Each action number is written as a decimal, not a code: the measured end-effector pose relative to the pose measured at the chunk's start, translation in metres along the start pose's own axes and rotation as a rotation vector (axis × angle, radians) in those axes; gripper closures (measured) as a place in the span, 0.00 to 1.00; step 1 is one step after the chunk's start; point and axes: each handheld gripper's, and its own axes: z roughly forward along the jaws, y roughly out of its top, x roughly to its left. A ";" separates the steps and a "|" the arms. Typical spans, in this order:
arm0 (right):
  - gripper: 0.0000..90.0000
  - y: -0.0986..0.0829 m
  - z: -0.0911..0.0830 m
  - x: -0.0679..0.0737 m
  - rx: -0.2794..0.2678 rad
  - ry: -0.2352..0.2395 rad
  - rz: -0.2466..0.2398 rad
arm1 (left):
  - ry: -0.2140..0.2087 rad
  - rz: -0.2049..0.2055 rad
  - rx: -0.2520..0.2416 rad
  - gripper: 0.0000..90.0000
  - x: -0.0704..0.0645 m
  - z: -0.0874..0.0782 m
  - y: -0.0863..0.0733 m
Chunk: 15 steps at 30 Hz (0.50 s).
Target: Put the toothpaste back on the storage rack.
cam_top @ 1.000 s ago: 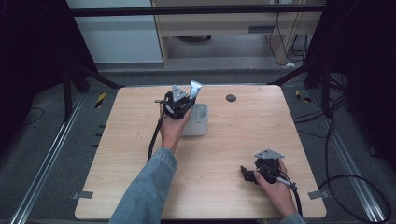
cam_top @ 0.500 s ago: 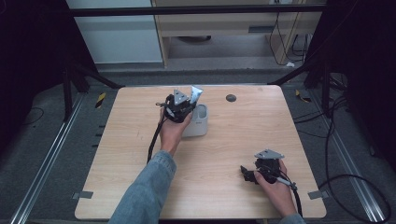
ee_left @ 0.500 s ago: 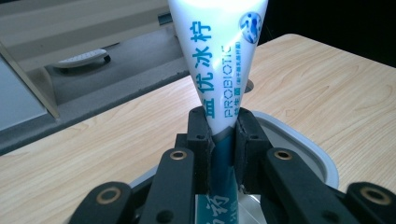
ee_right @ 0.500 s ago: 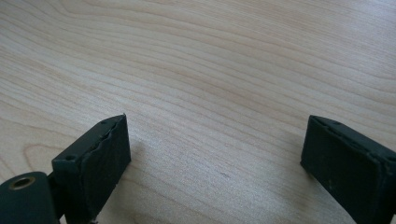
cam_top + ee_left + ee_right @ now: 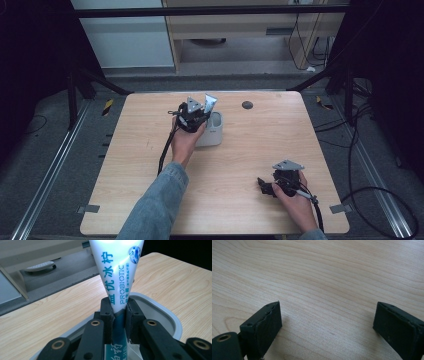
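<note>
A white toothpaste tube [image 5: 117, 272] with blue lettering stands upright between the jaws of my left gripper [image 5: 119, 315], which is shut on it. Right under the tube lies the mouth of a light grey cup [image 5: 160, 312]. In the high view my left gripper [image 5: 196, 116] hangs over the cup [image 5: 212, 134] at the table's far middle, with the tube's flat end [image 5: 209, 103] sticking up. My right gripper [image 5: 265, 186] rests low over the table near the front right, open, its pads [image 5: 268, 322] wide apart above bare wood.
A small dark round object [image 5: 247, 105] lies on the wooden table [image 5: 260, 145] behind and to the right of the cup. Black frame bars and cables run along the floor around the table.
My left gripper, still holding the tube, has shifted slightly right and lower over the cup. The right gripper has stayed where it was.
</note>
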 end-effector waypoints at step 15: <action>0.09 0.000 0.000 0.000 -0.001 0.001 0.002 | 0.001 -0.016 0.008 0.87 0.001 0.002 -0.005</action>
